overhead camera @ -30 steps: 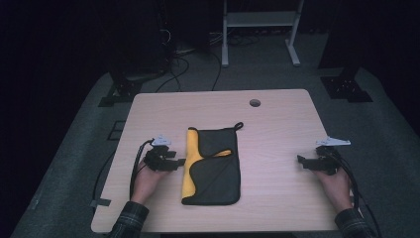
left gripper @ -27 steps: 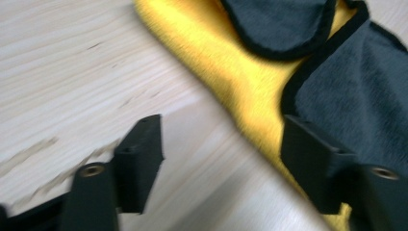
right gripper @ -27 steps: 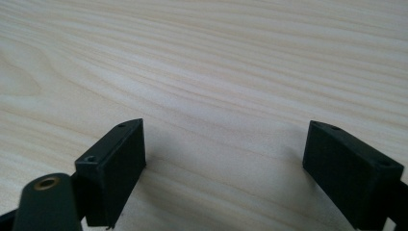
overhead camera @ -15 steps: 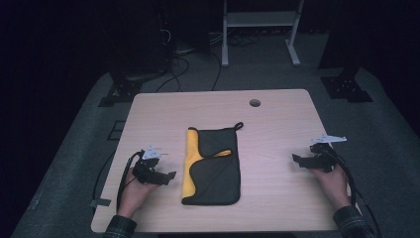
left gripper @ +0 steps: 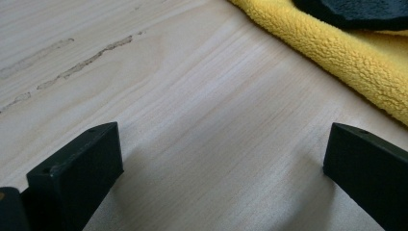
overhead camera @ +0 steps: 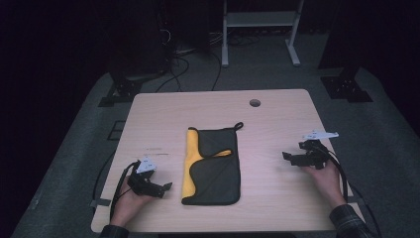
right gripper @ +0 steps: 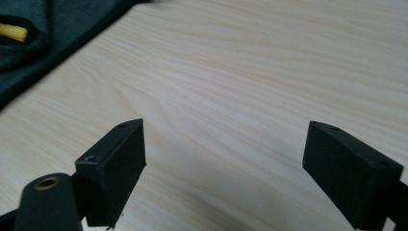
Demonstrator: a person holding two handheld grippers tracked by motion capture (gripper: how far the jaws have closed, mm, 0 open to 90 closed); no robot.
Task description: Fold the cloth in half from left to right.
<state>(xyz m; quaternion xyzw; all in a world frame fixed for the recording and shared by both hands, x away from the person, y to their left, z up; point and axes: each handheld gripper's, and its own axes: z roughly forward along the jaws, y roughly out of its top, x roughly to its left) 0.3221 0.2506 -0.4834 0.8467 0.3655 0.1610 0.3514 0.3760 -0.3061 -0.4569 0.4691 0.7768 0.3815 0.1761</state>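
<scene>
While the black and yellow cloth (overhead camera: 212, 166) lies folded lengthwise in the middle of the surface (overhead camera: 163, 114), both the left tongs (overhead camera: 159, 188), just opened, and the right tongs (overhead camera: 291, 157) stand apart and empty beside it, so the folding looks done or paused

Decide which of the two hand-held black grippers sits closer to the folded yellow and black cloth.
The left gripper: its open jaws stop just short of the folded yellow and black cloth, beside its yellow edge. The right gripper has a wider strip of bare wooden table between.

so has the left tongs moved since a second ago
Yes. The left tongs drew back from the cloth's left edge toward the table's near edge, opening with nothing between them.
</scene>
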